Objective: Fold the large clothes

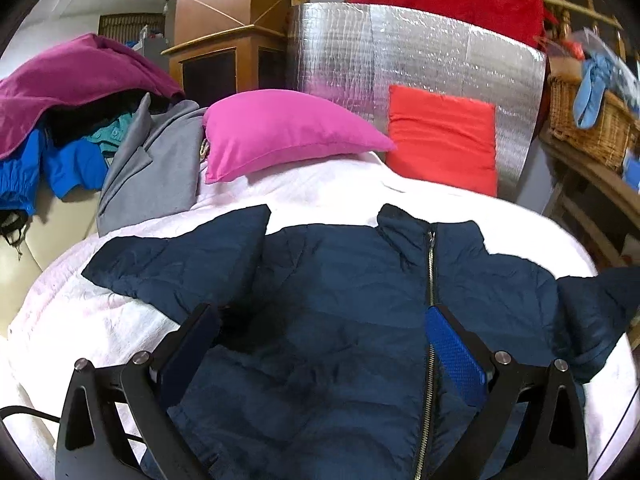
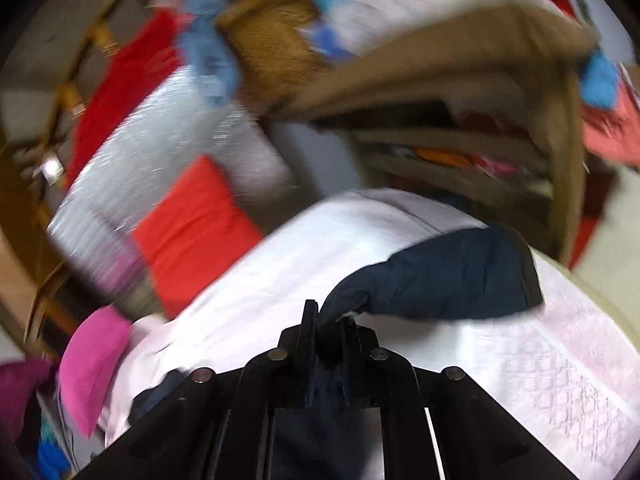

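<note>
A navy padded jacket [image 1: 340, 280] lies front up on a white bedspread [image 1: 320, 196], zipper closed and collar pointing away from me. Its left sleeve is spread out to the side. My left gripper [image 1: 320, 312] hovers open over the jacket's chest, and its blue-padded finger [image 1: 452, 356] sits near the zipper with nothing between the fingers. In the blurred right wrist view, my right gripper [image 2: 326, 316] is shut on the jacket's other sleeve [image 2: 448, 276], lifting dark fabric off the bedspread [image 2: 520, 360].
A pink pillow [image 1: 280, 132] and a red pillow [image 1: 440, 144] lean against a silver foil panel [image 1: 400, 48] at the bed's far side. Piled clothes [image 1: 80, 120] lie to the left. A wicker basket [image 1: 580, 120] on wooden shelving [image 2: 480, 100] stands to the right.
</note>
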The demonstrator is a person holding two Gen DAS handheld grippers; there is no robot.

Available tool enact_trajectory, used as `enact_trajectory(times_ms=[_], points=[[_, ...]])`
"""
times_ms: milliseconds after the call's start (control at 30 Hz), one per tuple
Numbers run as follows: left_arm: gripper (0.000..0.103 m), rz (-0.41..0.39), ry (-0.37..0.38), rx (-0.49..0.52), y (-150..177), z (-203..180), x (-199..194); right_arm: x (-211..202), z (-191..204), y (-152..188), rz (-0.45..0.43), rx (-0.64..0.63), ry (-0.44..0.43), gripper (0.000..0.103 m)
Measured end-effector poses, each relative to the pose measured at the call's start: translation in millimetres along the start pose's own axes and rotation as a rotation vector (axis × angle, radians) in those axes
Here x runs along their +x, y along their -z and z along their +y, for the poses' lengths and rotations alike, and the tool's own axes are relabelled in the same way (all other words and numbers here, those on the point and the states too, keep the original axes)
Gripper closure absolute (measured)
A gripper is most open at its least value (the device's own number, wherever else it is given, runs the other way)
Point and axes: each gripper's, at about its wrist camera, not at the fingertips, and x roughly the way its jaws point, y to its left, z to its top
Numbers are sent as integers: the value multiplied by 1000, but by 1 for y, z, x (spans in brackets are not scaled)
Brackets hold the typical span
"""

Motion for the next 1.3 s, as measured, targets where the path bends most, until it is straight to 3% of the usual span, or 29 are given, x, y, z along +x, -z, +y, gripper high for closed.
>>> enact_trajectory(times_ms=[267,400,567,800,1067,1100,1167,1200,1233,1300], points=[[0,12,-4,-84,-4,43,-8,-39,135,29,3,-234,-156,92],[0,19,-8,-122,-5,59,-9,-51,203,68,45,-338,-241,93],[0,15,-19,-149,-6,76,-10,-49,258,123,143,-403,-334,93],[0,9,-31,-171,-5,94,-14,-24,292,205,316,-460,-399,92],[0,-5,-58,-179,-4,109,-20,-4,288,272,531,-474,-437,86],[0,-5,-60,-179,-4,110,-20,0,285,277,559,-464,-437,81],[0,-6,-67,-177,-3,112,-21,8,281,284,623,-423,-456,61],[0,-7,-70,-175,-3,112,-21,11,278,287,645,-400,-465,43],[0,-8,-74,-175,-3,113,-21,12,278,289,654,-387,-471,33],[0,-11,-80,-174,-2,114,-22,11,277,293,661,-395,-492,33]])
